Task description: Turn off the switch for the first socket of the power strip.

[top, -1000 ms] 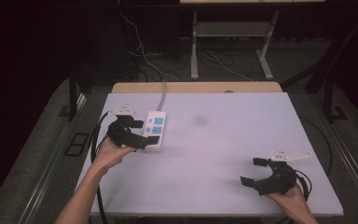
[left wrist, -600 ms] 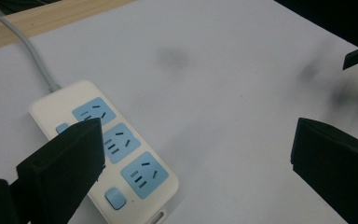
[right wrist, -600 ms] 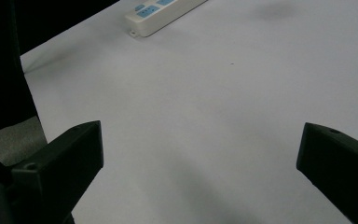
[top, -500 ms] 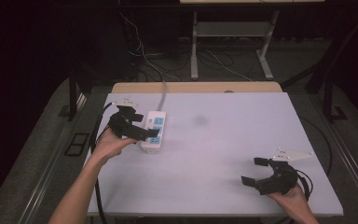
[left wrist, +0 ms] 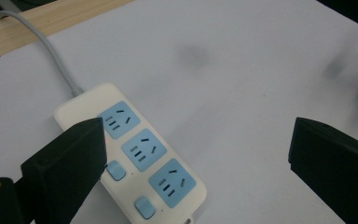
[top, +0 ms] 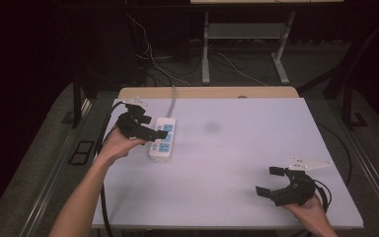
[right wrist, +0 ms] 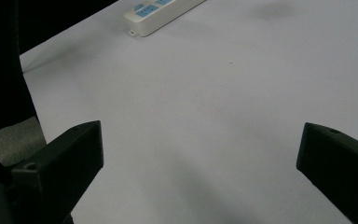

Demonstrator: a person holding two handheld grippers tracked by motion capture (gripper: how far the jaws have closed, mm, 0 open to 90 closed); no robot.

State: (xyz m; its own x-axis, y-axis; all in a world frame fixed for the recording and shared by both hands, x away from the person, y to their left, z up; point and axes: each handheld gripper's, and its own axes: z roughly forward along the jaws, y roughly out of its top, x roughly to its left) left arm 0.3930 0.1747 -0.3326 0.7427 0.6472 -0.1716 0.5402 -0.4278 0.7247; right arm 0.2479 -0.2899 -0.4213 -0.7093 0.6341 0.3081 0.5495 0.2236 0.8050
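A white power strip (top: 162, 138) with three blue socket faces and two blue buttons lies on the left part of the white table (top: 237, 163). Its grey cord (top: 171, 101) runs off the far edge. My left gripper (top: 156, 127) hovers over the strip's left side, open, with nothing between its jaws. In the left gripper view the power strip (left wrist: 135, 154) lies below and between the wide-spread jaws of the left gripper (left wrist: 198, 154). My right gripper (top: 267, 180) rests open near the front right corner, over bare table. The right gripper (right wrist: 200, 144) view has the power strip (right wrist: 161, 14) far off.
A wooden strip (top: 207, 93) borders the table's far edge. Dark floor with cables and a metal stand (top: 242, 44) lies beyond it. A black cable (top: 103, 143) hangs off the table's left side. A faint grey smudge (top: 211, 127) marks the table's middle.
My left gripper has moved away from the person along the power strip, toward its cord end. The strip and the right gripper have stayed put.
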